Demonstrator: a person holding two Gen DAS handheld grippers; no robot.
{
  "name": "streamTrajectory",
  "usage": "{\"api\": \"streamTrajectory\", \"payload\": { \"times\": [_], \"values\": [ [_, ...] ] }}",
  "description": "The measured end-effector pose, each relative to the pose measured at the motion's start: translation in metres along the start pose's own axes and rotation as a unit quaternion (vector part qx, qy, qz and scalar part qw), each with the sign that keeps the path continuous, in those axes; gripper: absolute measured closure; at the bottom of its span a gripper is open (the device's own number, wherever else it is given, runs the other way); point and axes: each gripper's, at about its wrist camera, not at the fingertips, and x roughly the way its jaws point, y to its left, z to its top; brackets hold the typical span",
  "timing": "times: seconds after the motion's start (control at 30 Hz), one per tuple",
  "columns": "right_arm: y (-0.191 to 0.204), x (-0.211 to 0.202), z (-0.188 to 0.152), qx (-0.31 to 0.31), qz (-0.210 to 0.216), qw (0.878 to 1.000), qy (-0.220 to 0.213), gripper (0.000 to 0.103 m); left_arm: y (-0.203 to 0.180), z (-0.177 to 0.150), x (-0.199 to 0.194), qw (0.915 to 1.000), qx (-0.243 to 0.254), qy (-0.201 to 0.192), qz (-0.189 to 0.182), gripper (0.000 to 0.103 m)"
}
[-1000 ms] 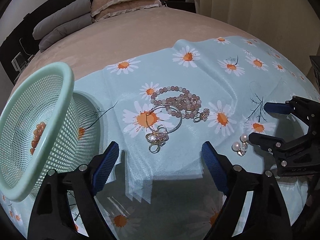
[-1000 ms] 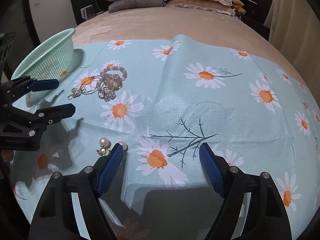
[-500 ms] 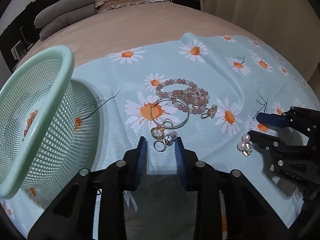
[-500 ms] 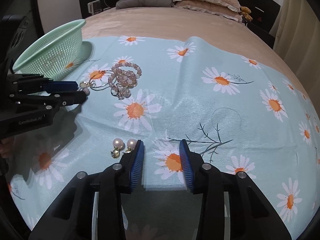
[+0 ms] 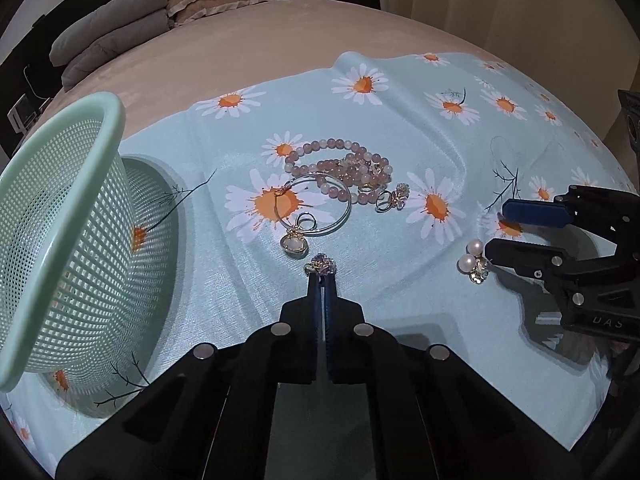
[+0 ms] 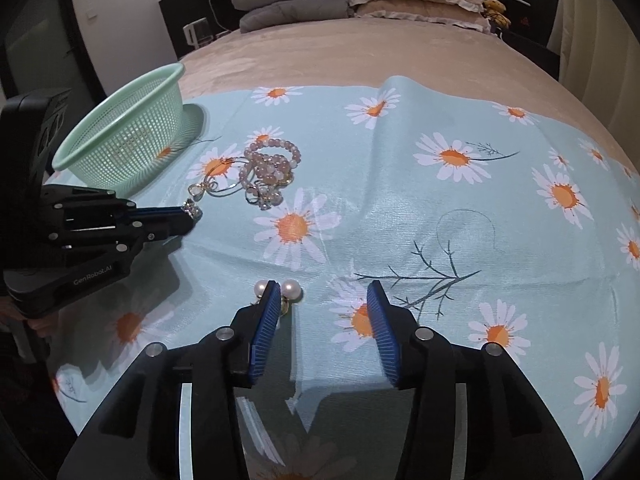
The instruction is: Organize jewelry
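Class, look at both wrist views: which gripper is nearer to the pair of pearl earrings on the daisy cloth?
Right. The right gripper is open, one finger right beside the pearl earrings. The left gripper is off by the bead pile, shut on a crystal ring.

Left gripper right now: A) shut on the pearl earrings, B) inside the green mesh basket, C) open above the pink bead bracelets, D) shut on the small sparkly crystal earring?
D: the left gripper has its blue-padded fingers pressed together on the small sparkly crystal earring, also visible at its tip in the right wrist view.

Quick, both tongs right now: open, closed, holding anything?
Left tongs: closed on the crystal ring.
Right tongs: open, holding nothing; pearl earrings at the left fingertip.
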Motion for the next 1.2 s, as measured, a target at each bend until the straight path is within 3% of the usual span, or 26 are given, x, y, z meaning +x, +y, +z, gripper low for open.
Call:
{"api": "streamTrajectory", "payload": {
  "times": [0.13, 0.23, 0.4, 0.5, 0.6, 0.63, 0.83, 0.9, 1.2],
  "values": [
    [0.007, 0.008, 0.004, -0.008, -0.010, 1.000, 0.007, 0.062, 0.000, -0.003, -0.002, 1.0000, 0.001, 0.005, -0.001, 0.100],
    [0.008, 0.013, 0.005, -0.003, 0.006, 1.000, 0.011, 0.067, 0.001, -0.006, -0.004, 1.0000, 0.001, 0.008, -0.003, 0.100],
    [0.013, 0.016, 0.009, 0.005, 0.032, 0.999, 0.010, 0.066, 0.004, -0.011, -0.007, 0.9999, -0.007, 0.010, -0.008, 0.100],
    [0.020, 0.020, 0.010, -0.007, 0.026, 1.000, 0.014, 0.067, 0.005, -0.014, -0.009, 0.9999, -0.006, 0.012, -0.009, 0.100],
    [0.033, 0.026, 0.009, -0.038, 0.000, 0.999, 0.021, 0.076, 0.006, -0.017, -0.010, 0.9998, -0.009, 0.015, -0.009, 0.100],
    [0.034, 0.026, 0.010, -0.041, 0.002, 0.999, 0.021, 0.084, 0.007, -0.018, -0.010, 0.9998, -0.011, 0.015, -0.009, 0.100],
    [0.027, 0.020, 0.009, -0.020, 0.021, 0.999, 0.021, 0.086, 0.013, -0.028, -0.020, 0.9997, -0.018, 0.017, -0.009, 0.100],
    [0.027, 0.015, 0.009, -0.020, 0.026, 0.999, 0.020, 0.092, 0.016, -0.031, -0.025, 0.9996, -0.020, 0.017, -0.007, 0.100],
    [0.038, -0.013, 0.010, -0.036, 0.021, 0.999, 0.016, 0.092, 0.025, -0.037, -0.058, 0.9997, -0.025, 0.003, -0.002, 0.100]
  ]
}}
